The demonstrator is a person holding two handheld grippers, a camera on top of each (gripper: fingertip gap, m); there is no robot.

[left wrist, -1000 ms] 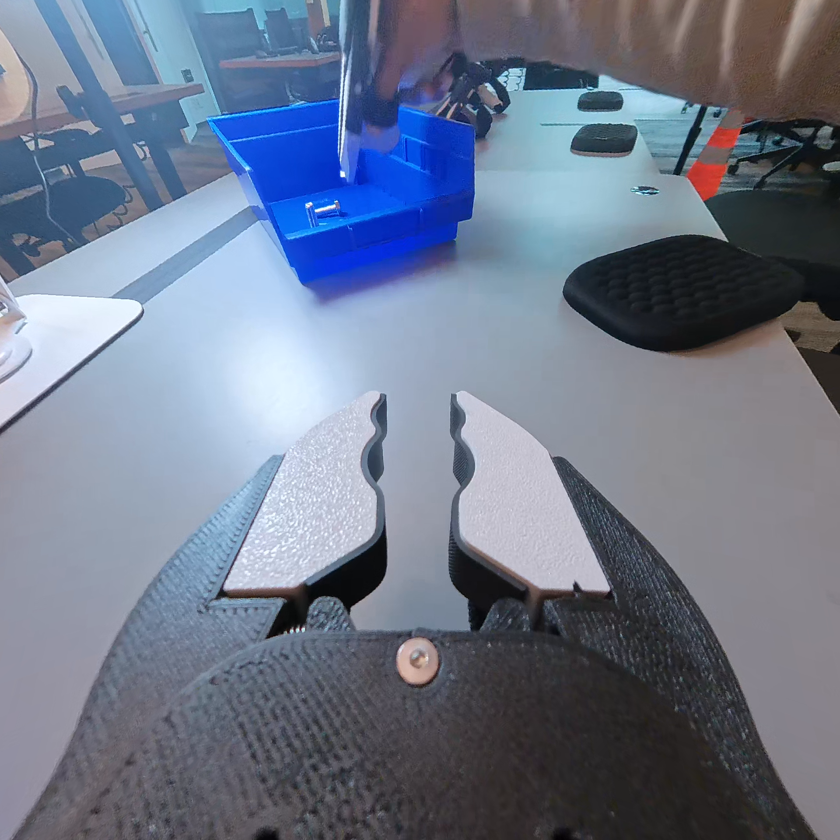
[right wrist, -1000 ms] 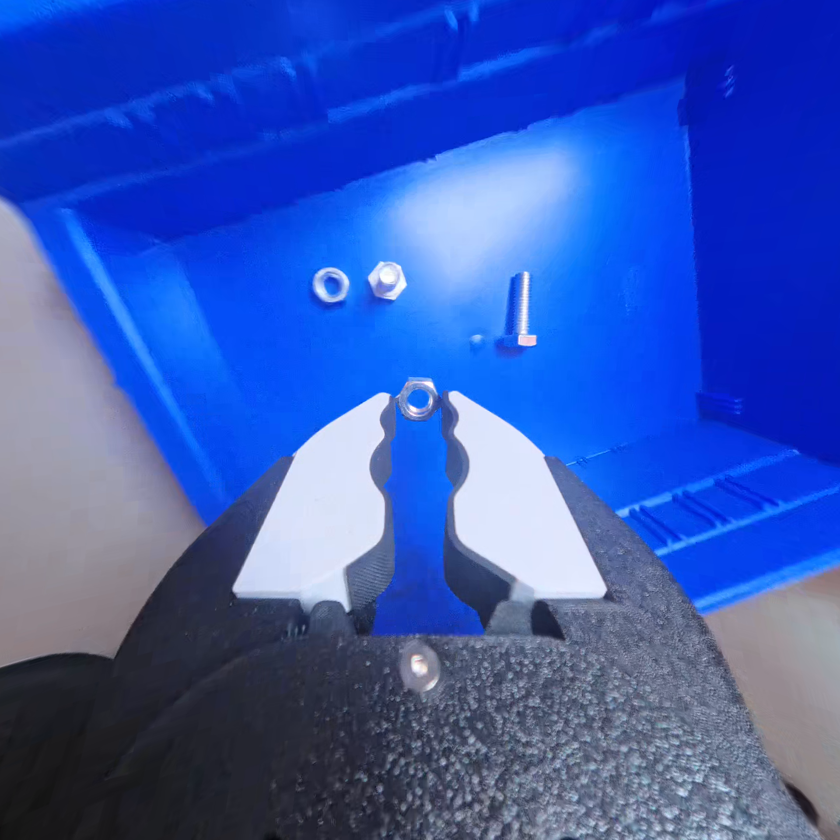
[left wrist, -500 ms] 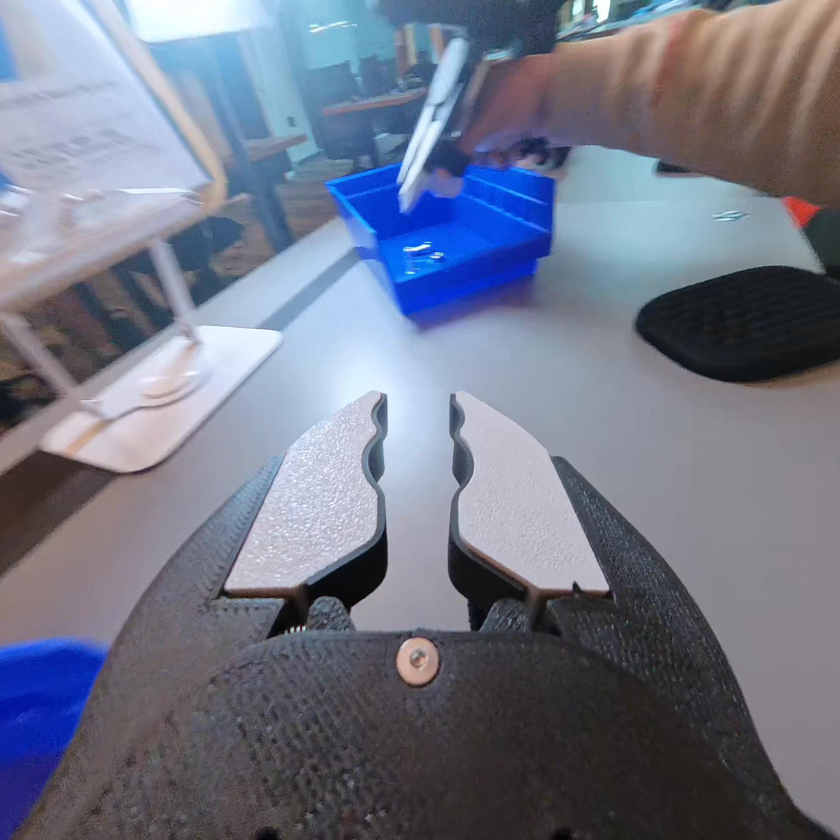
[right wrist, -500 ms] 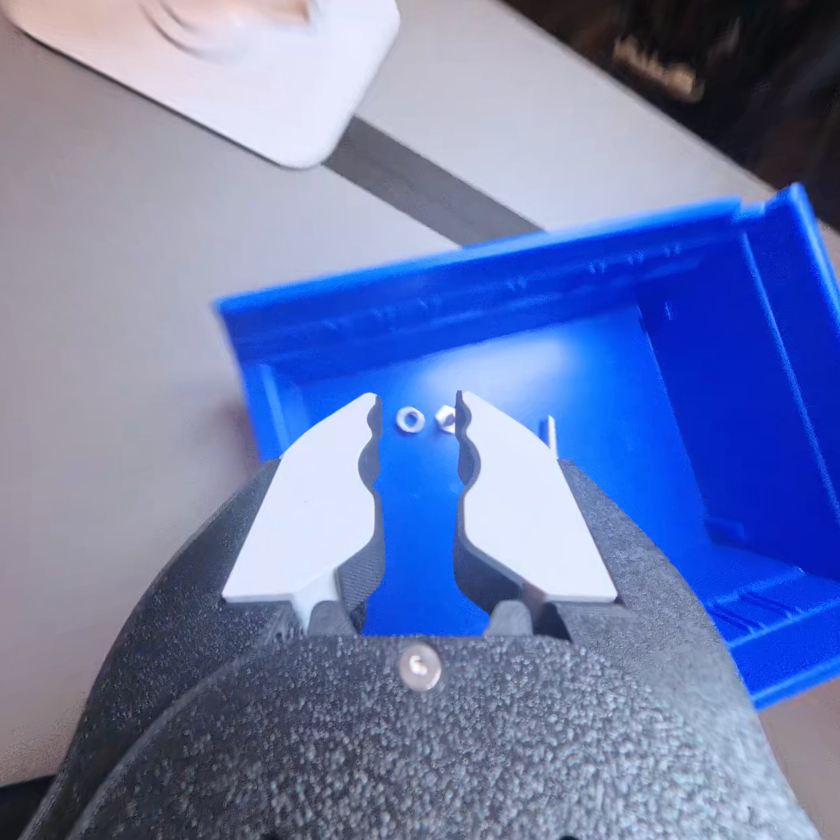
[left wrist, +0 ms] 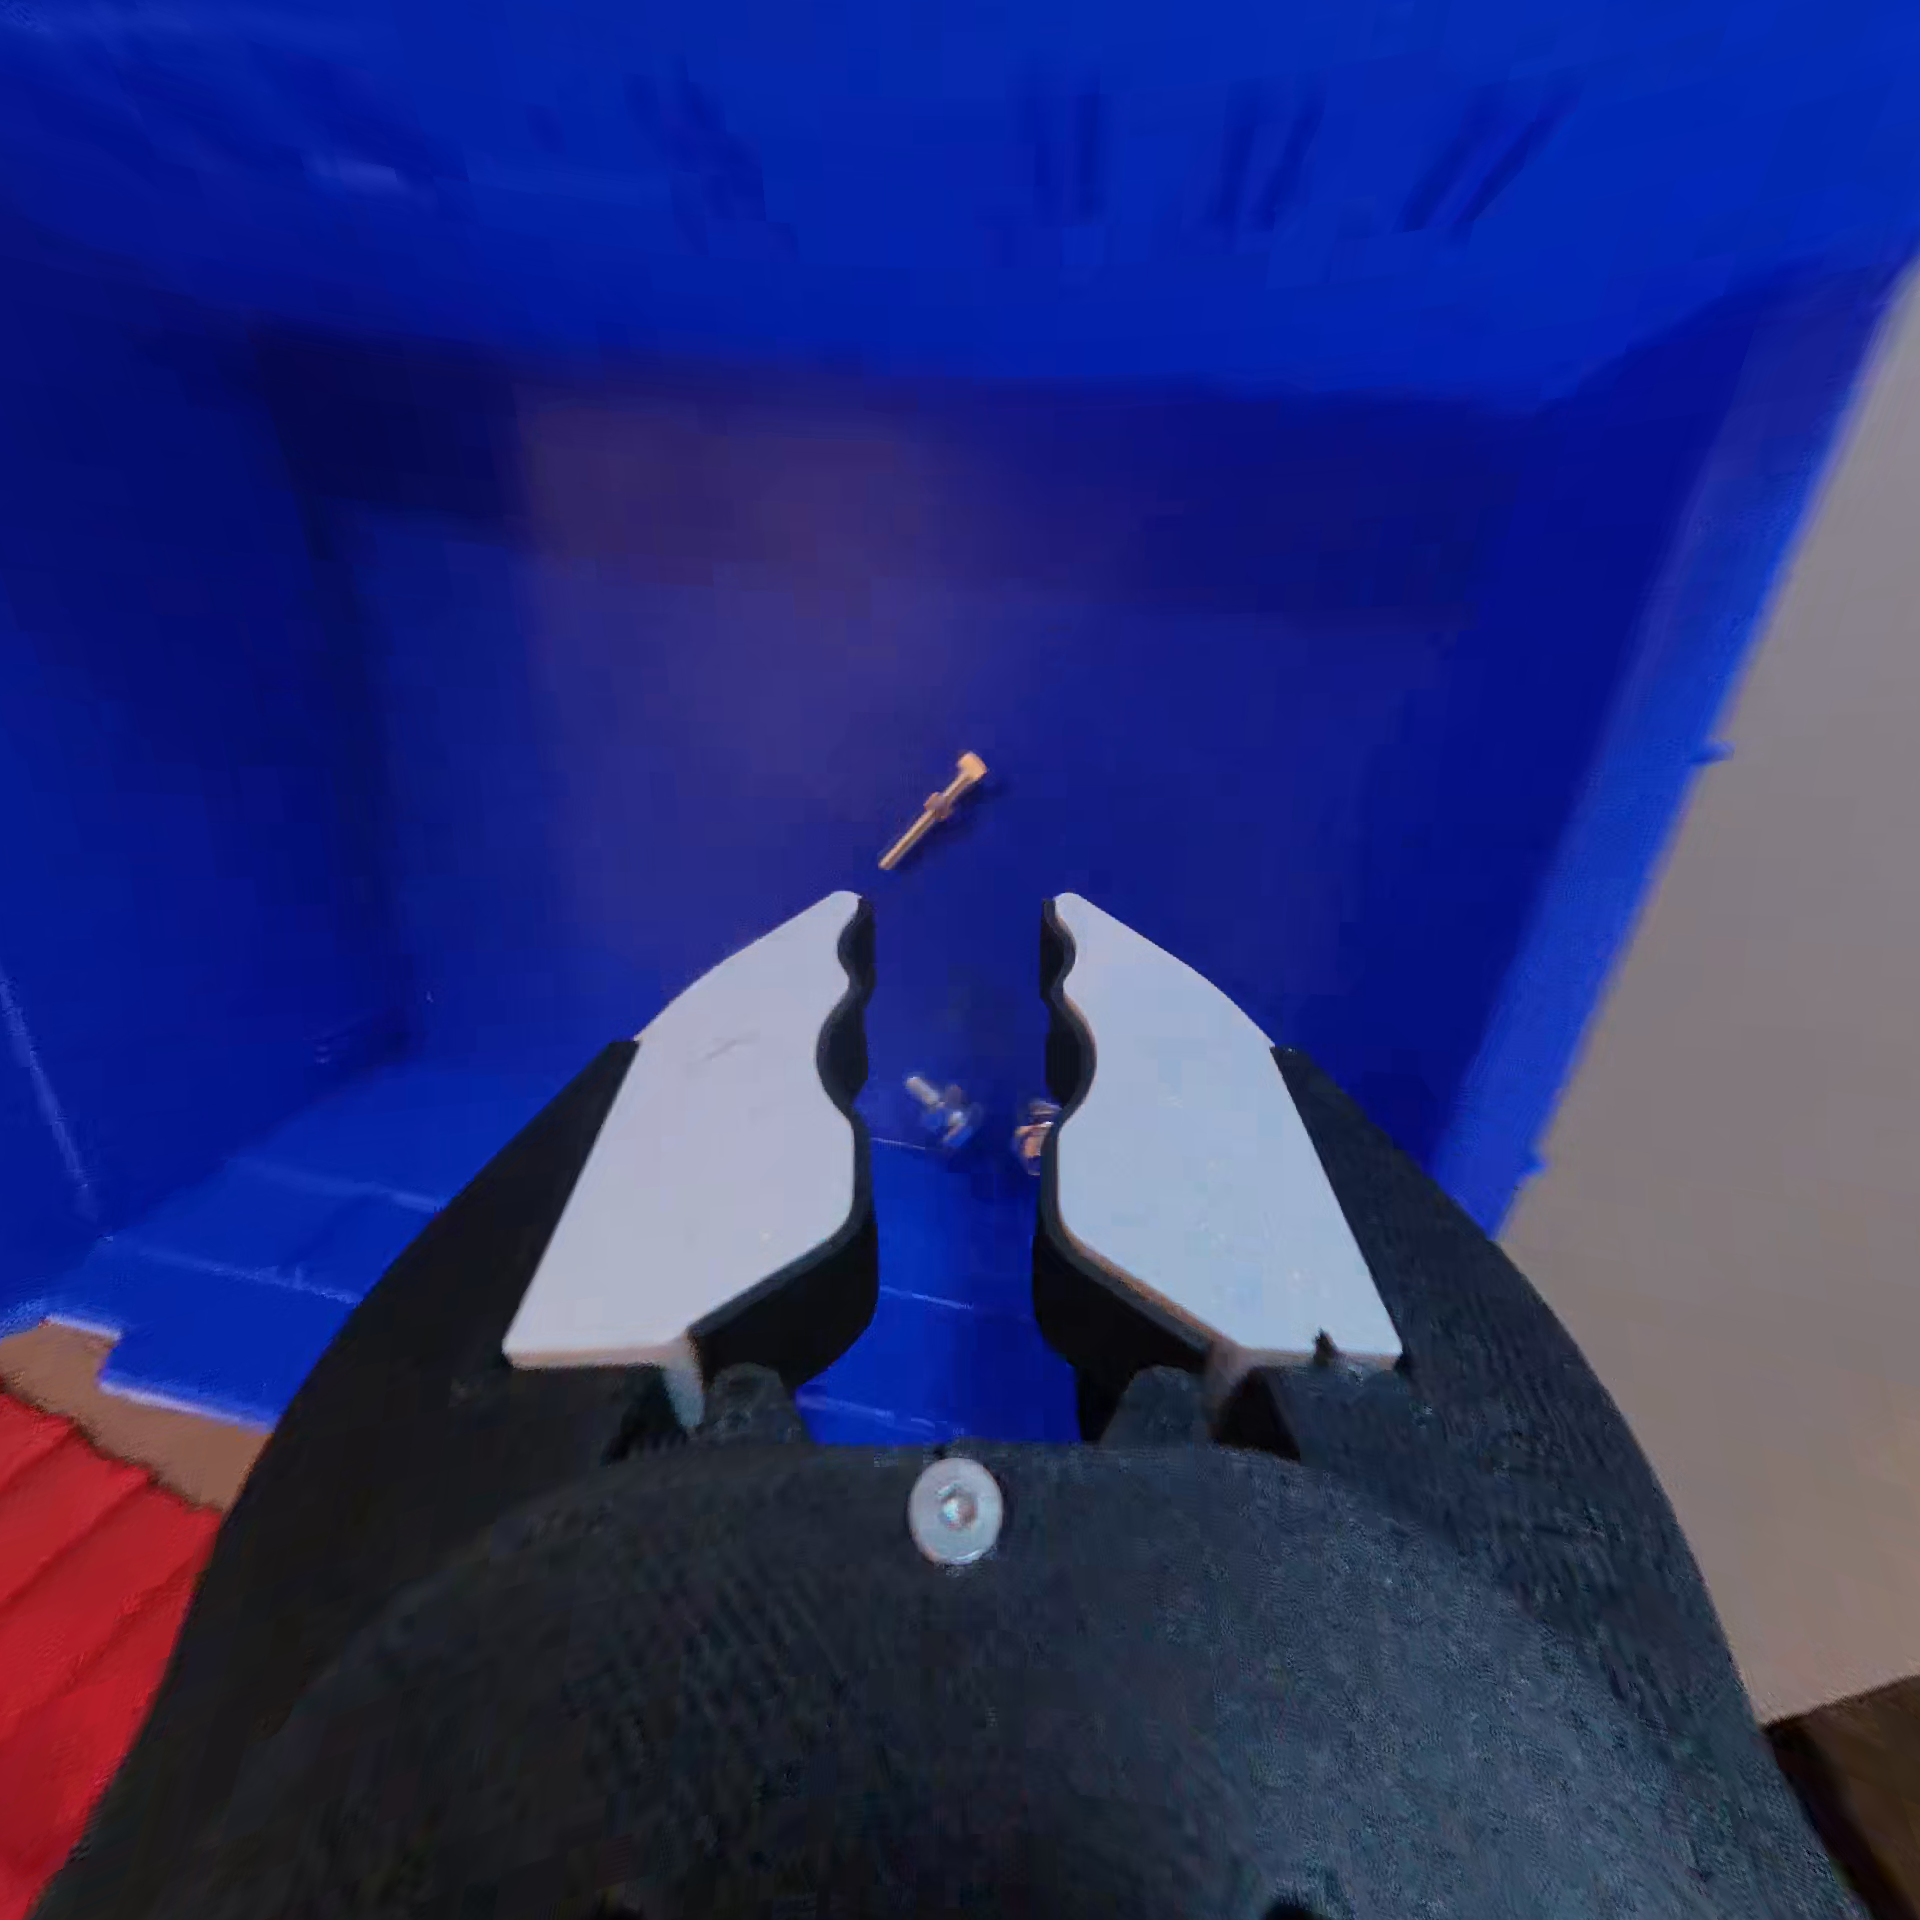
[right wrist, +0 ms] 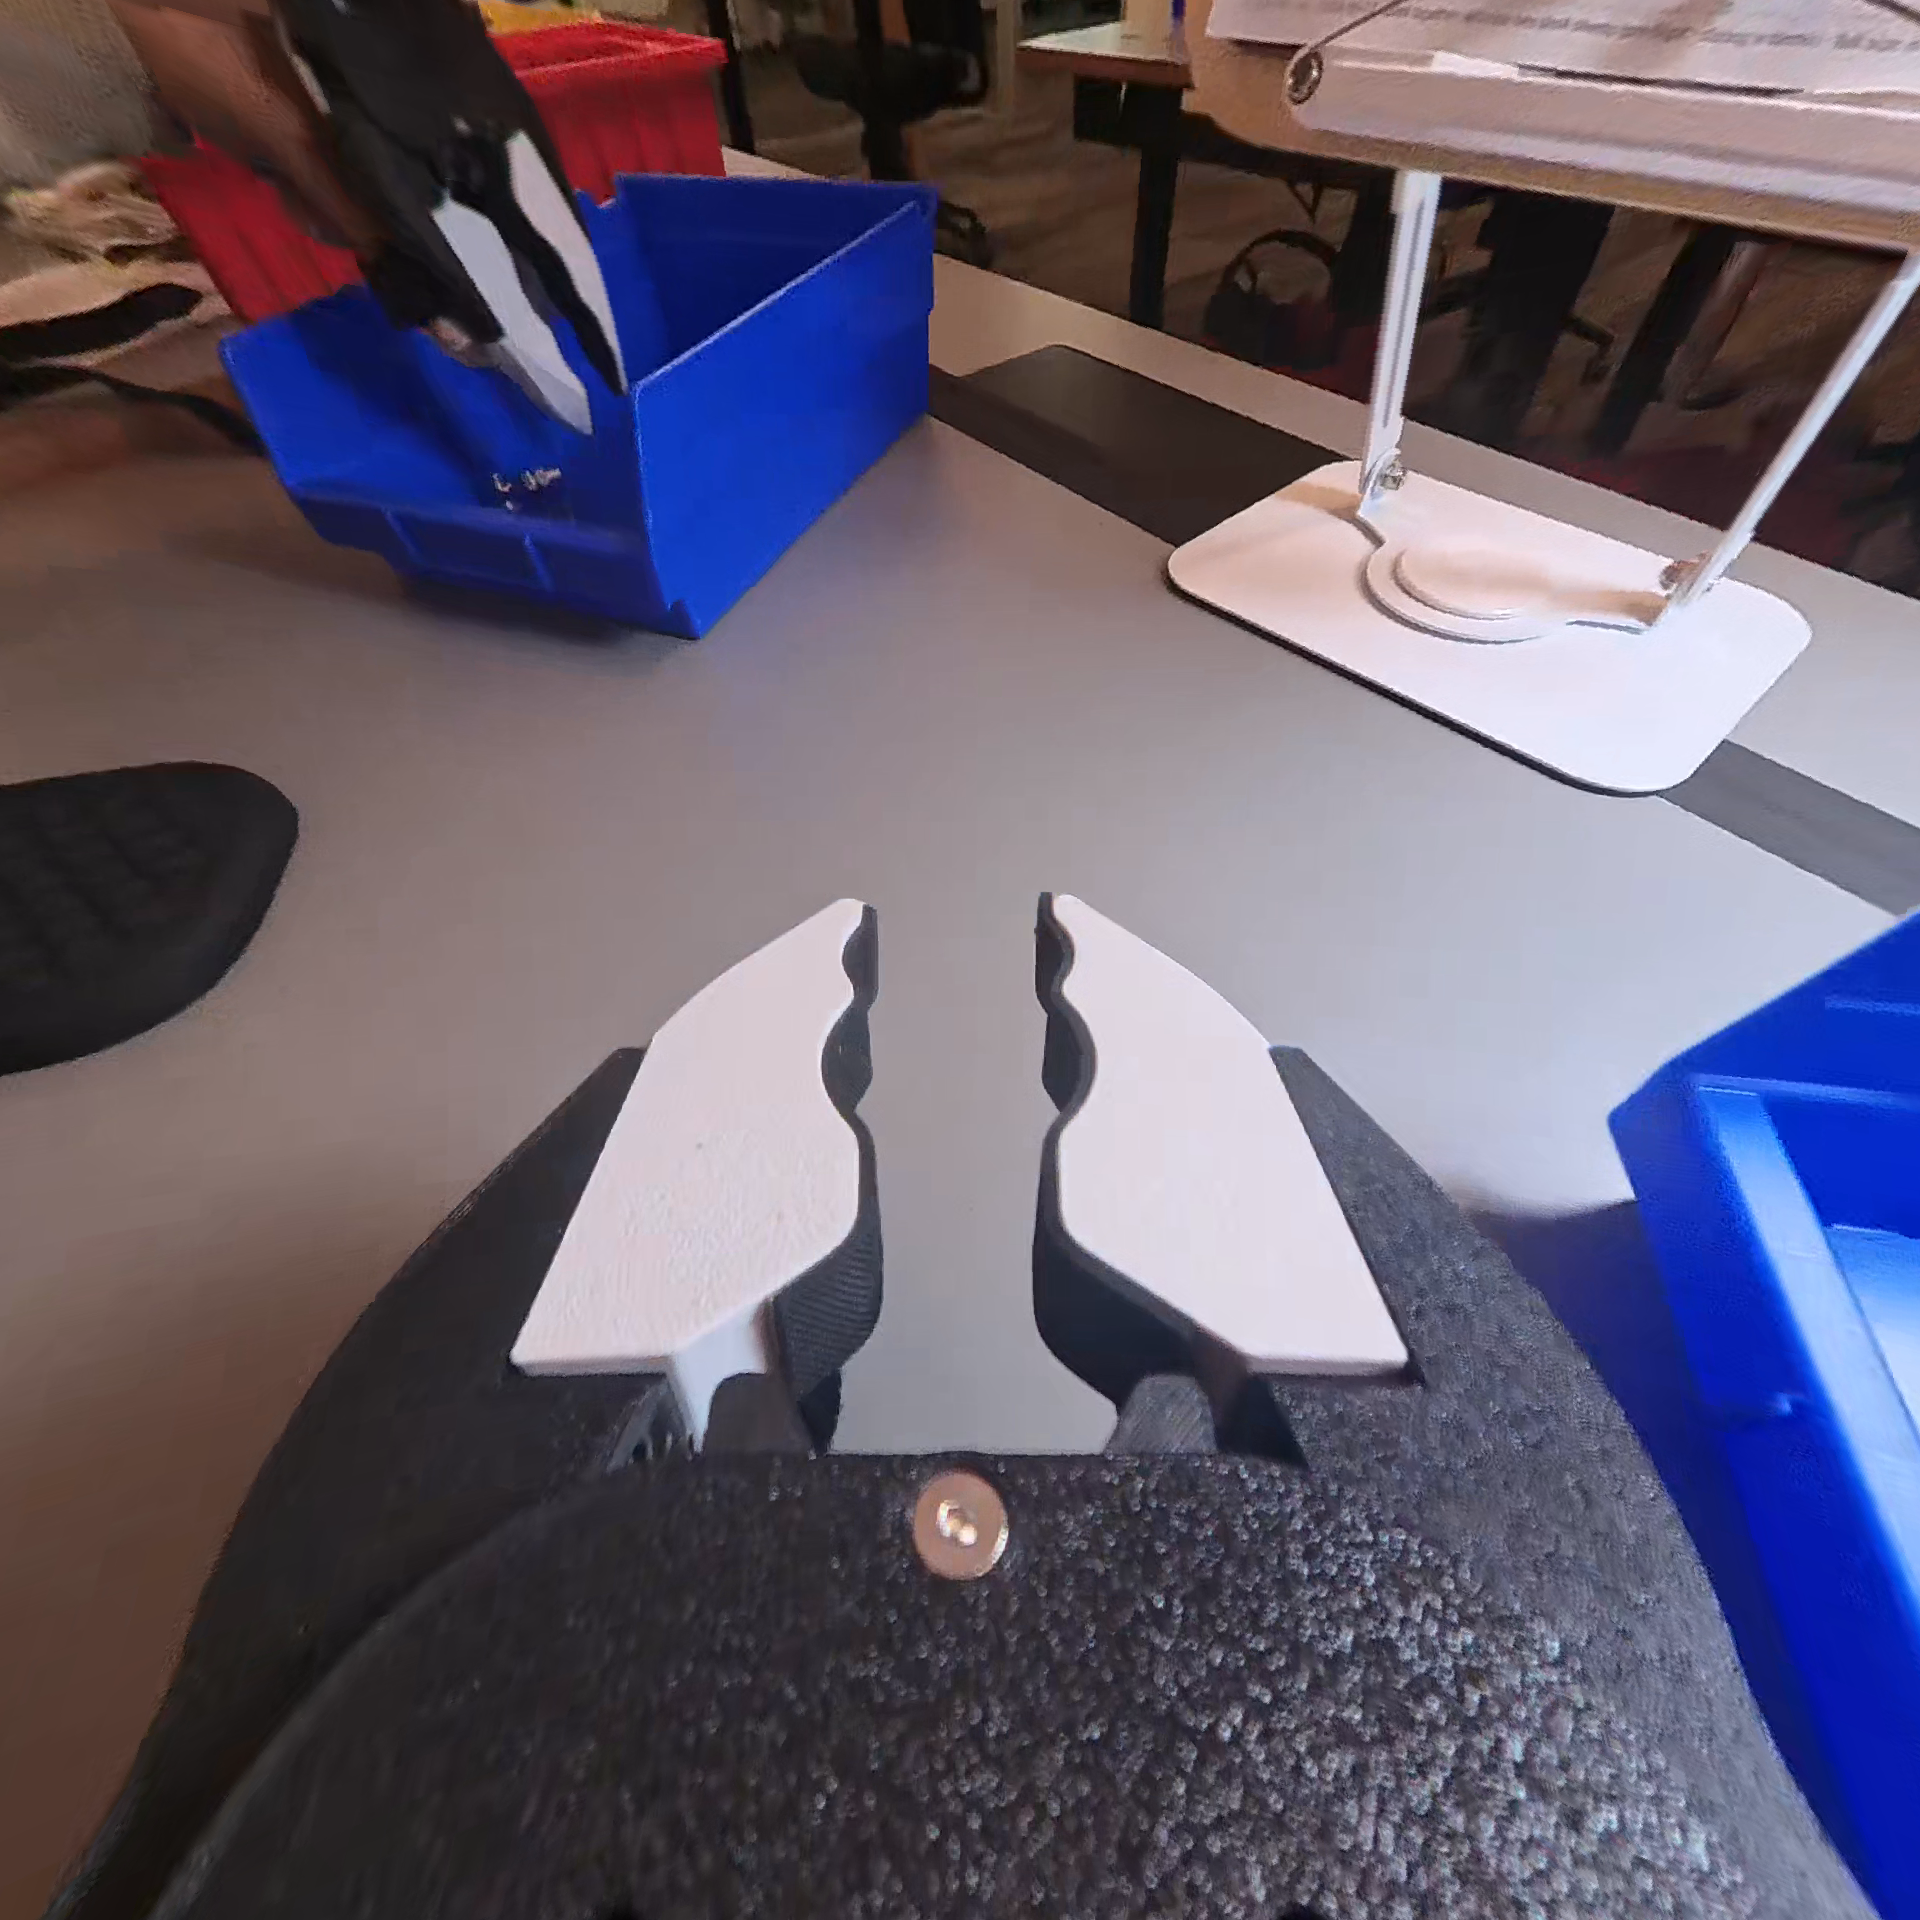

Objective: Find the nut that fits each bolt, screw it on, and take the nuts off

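Observation:
My left gripper (left wrist: 956,904) is open and empty, reaching down into a blue bin (left wrist: 1621,831). On the bin floor just past the fingertips lies a thin bolt with a nut on its shank (left wrist: 933,808). Two small silver fasteners (left wrist: 940,1107) (left wrist: 1034,1127) lie between my fingers, below them. My right gripper (right wrist: 956,909) is open and empty above the bare grey table (right wrist: 935,727). The right wrist view shows the same bin (right wrist: 779,343) at the far left with the left gripper (right wrist: 597,407) inside it.
A second blue bin (right wrist: 1787,1195) stands close on the right of my right gripper. A white stand base (right wrist: 1507,623) is at the far right, a black pad (right wrist: 114,904) on the left. A red bin (right wrist: 613,94) sits behind the far blue bin. Tip to tip, the grippers are about 40 centimeters apart.
My right gripper let go of the nut in its blue bin and pulled back over the table. My left gripper swung left from above the table and dipped into the other blue bin.

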